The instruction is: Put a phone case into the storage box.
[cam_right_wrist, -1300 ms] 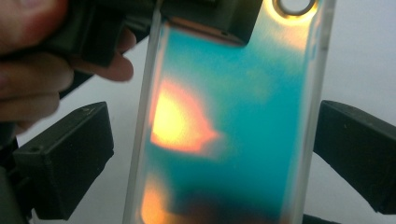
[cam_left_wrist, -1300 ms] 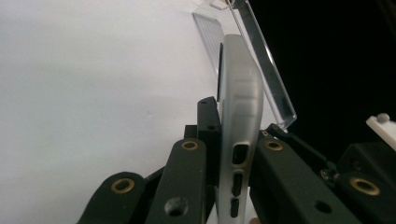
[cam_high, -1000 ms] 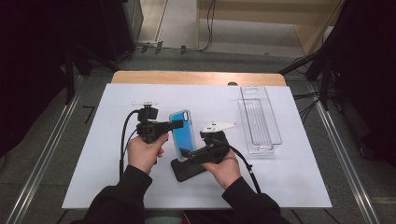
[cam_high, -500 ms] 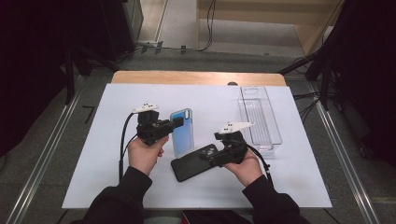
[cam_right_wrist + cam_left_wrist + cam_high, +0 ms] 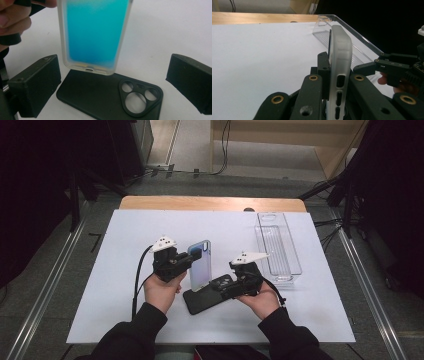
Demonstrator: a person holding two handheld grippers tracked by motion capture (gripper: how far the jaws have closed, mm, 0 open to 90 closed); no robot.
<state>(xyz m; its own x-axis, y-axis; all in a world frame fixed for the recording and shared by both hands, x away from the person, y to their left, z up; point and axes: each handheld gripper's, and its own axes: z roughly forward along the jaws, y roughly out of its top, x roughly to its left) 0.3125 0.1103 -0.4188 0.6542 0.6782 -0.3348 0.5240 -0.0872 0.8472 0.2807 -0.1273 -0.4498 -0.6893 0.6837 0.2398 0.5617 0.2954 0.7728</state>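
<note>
The white surface (image 5: 125,285) is being used for the work, with a clear tray (image 5: 278,245) lying at its right side, well apart from the hands. A blue phone (image 5: 200,265), fitted in a frosted case, is being held upright near the middle by the left tool (image 5: 192,256), whose jaws are being pressed against the phone's edges. Just beside it, a black case (image 5: 202,299) is lying flat on the surface with its camera cutouts facing up. The right tool (image 5: 222,285) is being held over the black case with its jaws spread, and nothing is being pinched between them.
</note>
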